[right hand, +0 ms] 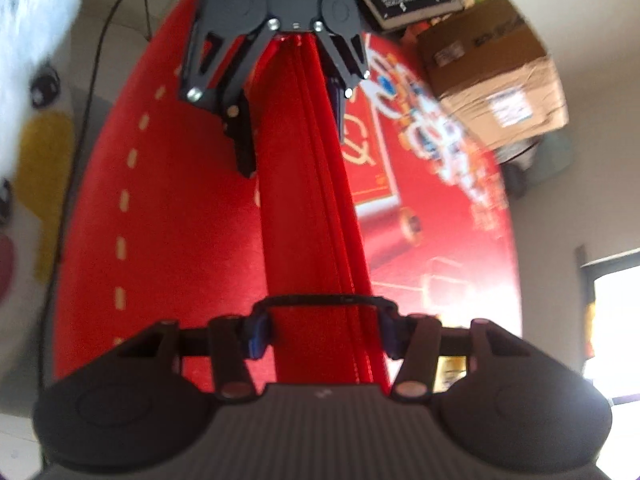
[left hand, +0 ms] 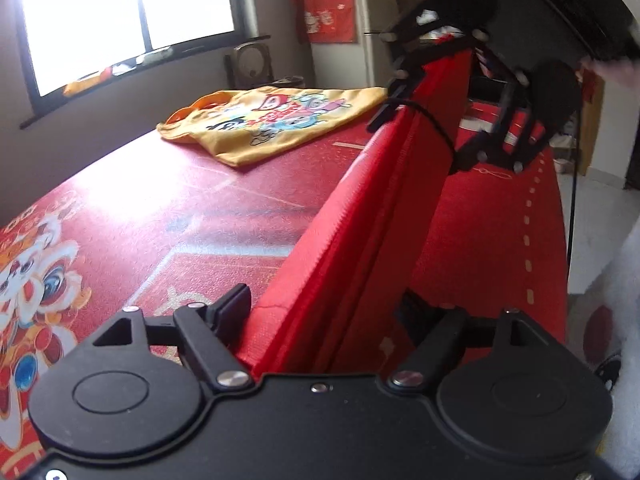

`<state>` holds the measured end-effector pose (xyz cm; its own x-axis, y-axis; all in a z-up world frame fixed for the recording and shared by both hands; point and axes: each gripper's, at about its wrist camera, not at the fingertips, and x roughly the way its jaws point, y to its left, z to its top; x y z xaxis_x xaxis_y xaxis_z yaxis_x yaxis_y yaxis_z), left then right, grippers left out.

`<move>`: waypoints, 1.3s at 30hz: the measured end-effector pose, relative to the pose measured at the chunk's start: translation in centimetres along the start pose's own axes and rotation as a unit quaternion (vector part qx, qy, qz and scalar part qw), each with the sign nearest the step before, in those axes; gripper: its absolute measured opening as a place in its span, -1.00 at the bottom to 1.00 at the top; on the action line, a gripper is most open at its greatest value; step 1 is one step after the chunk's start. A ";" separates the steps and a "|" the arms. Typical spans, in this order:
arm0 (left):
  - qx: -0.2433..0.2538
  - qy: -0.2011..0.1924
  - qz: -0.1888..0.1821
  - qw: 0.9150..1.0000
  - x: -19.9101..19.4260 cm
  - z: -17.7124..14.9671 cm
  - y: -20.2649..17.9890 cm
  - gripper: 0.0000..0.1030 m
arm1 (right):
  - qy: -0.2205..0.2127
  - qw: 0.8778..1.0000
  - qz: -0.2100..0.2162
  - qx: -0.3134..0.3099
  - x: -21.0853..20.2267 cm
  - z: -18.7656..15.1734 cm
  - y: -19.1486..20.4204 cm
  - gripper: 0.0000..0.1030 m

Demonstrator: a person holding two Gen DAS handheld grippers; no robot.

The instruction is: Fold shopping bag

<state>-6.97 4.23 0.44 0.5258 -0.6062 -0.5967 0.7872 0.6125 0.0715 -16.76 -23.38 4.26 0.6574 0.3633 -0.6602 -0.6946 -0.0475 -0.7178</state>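
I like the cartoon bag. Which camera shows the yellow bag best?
The left wrist view. The yellow bag lies flat on the red table cover near the window, with its cartoon print and orange handles plain to see. The right wrist view does not show it at all; there the red bag fills the middle.

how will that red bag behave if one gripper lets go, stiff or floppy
Probably floppy: the red bag is thin layered fabric, spanning straight between the left gripper and right gripper. Likely light; the freed end should drop onto the table.
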 end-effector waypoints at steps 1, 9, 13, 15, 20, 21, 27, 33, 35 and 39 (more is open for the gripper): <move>-0.024 0.004 -0.001 1.000 0.1 0.1 0.6 0.51 | -0.004 1.000 -0.016 -0.006 -0.1 0.0 0.5 0.00; -0.014 0.002 0.003 1.000 -2.2 1.6 0.6 0.52 | -0.019 0.991 -0.060 0.115 0.8 -0.9 1.0 0.03; -0.013 0.011 -0.011 1.000 -4.2 2.4 0.8 0.72 | -0.016 0.983 -0.116 0.141 1.7 0.0 2.6 0.06; -0.029 -0.002 -0.032 0.999 -5.7 2.7 1.3 0.76 | -0.006 0.979 -0.140 0.146 2.2 1.0 3.5 0.06; -0.089 -0.043 -0.050 0.994 -6.8 4.6 1.2 0.82 | -0.007 0.969 -0.151 0.195 2.6 2.4 3.4 0.07; -0.089 -0.040 -0.043 0.994 -6.2 5.1 0.6 0.82 | -0.006 0.969 -0.152 0.196 2.8 2.6 3.4 0.07; -0.007 -0.008 0.030 0.999 -1.5 8.1 -3.8 0.76 | 0.000 0.965 -0.169 0.200 3.2 3.8 3.5 0.07; 0.020 0.010 0.069 0.997 1.3 8.9 -5.4 0.76 | 0.004 0.962 -0.184 0.203 2.9 4.0 3.7 0.07; 0.011 0.004 0.076 0.997 1.2 8.9 -5.5 0.76 | 0.002 0.961 -0.187 0.203 2.7 4.0 3.8 0.07; -0.019 0.004 0.094 0.995 0.9 9.0 -5.5 0.78 | -0.002 0.959 -0.199 0.201 2.4 4.1 4.0 0.08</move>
<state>-7.97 -4.27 6.74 0.6595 -0.4750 -0.5826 0.6625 0.7334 0.1521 -19.11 -18.89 0.69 0.8929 0.2819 -0.3511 -0.4467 0.4572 -0.7690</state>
